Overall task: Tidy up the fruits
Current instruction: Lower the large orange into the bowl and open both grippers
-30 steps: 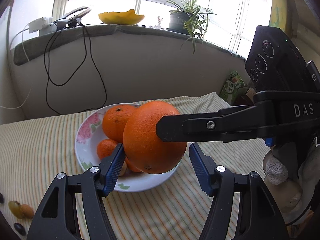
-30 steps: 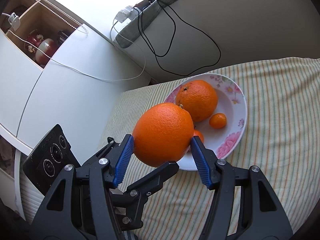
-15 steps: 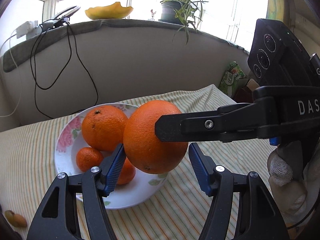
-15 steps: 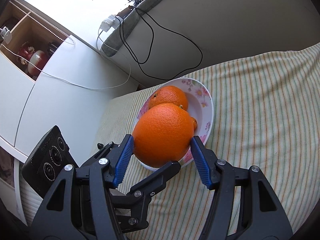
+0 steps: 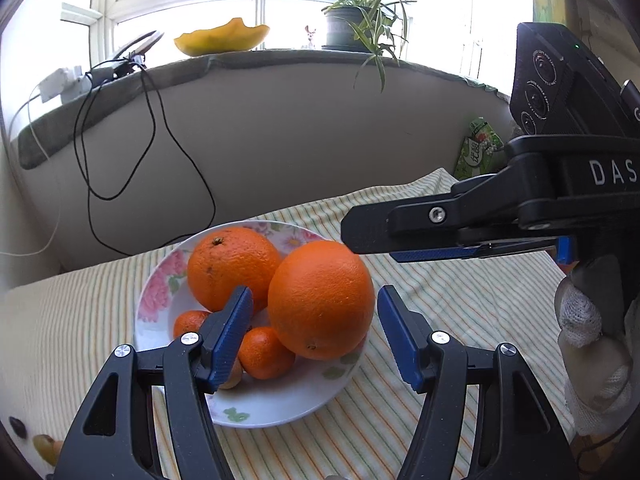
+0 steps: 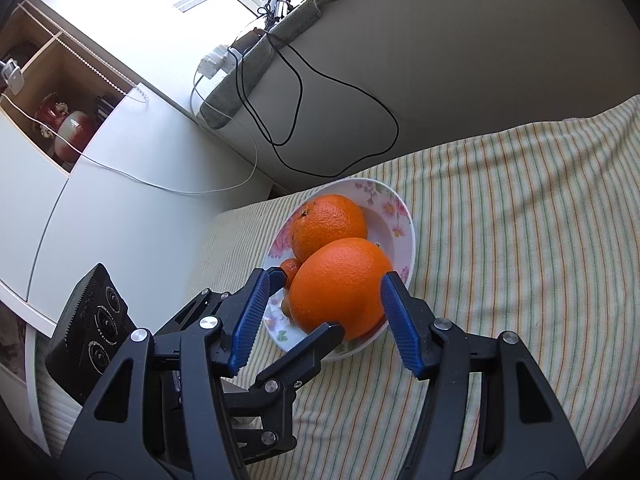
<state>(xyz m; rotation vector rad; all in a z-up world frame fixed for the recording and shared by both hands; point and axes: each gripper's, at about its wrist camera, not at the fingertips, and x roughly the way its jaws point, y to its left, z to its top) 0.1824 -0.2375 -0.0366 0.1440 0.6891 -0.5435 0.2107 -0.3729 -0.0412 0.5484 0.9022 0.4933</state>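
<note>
The big orange (image 6: 340, 286) sits in the flowered bowl (image 6: 402, 220) on the striped cloth of the table (image 6: 520, 240), leaning against a second orange (image 6: 328, 226) with small mandarins (image 5: 266, 354) tucked beside them. The right hand-held gripper (image 6: 322, 314) brackets the big orange with its blue pads spread; a sliver of gap shows on the left side, while the right pad looks to be at the skin. The left hand-held gripper (image 5: 314, 334) waits wide, both pads clear of the fruit. A potted plant (image 5: 360, 24) stands on the windowsill.
</note>
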